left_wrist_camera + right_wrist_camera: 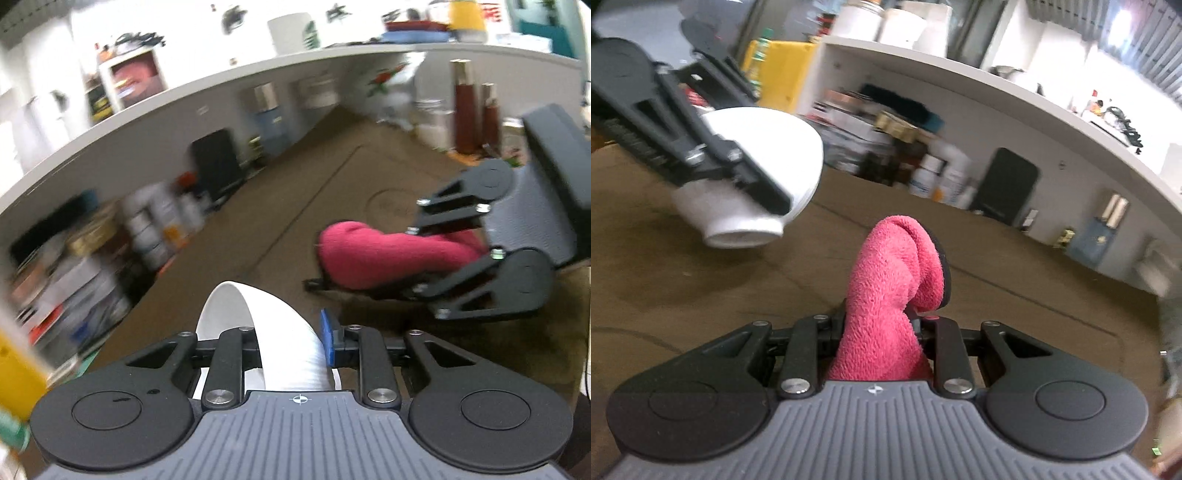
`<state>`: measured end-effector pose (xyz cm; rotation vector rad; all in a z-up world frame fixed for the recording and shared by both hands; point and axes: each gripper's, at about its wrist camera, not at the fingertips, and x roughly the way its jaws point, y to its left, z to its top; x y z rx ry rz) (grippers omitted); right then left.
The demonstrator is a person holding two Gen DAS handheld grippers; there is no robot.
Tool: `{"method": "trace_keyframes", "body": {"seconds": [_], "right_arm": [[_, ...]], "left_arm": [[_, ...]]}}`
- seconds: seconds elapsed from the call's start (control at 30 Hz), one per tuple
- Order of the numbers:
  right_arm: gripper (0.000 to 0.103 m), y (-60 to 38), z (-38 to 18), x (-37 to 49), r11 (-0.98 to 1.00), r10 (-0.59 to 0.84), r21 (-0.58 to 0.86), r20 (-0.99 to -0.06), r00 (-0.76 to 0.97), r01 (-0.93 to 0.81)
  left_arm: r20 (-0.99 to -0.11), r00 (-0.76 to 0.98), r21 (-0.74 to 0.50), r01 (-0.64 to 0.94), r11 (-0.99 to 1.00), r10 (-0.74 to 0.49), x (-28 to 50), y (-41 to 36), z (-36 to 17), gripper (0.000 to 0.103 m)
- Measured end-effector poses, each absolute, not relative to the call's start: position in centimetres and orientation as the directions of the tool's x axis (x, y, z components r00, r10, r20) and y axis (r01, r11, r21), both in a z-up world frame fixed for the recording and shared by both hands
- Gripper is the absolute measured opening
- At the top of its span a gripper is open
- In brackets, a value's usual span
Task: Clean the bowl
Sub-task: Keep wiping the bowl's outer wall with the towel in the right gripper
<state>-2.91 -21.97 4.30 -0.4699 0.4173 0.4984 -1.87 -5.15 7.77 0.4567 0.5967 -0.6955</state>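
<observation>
The left gripper [291,343] is clamped on the rim of the white bowl [284,332], its fingers nearly together with the bowl's thin wall between them. From the right wrist view the bowl [768,147] hangs tilted in that grip, clear above the brown table [701,280], its foot ring turned down and toward the camera. The right gripper [879,325] is clenched on a folded pink cloth [886,277], which bulges up and forward out of its narrow jaws. The cloth [369,254] sits near the bowl; blur leaves it unclear, but they look apart. Cluttered shelves [905,140] line the table's far edge.
</observation>
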Motion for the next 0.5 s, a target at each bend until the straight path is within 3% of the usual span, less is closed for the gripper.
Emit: {"method": "trace_keyframes", "body": {"seconds": [0.5], "right_arm": [[0.025,-17.0,7.4,-7.5,0.55,0.632,-0.321,-0.445,0.635,-0.771]], "left_arm": [[-0.701,0.582,0.176,0.7,0.692,-0.411,-10.8,0.9,4.7,0.023]]}}
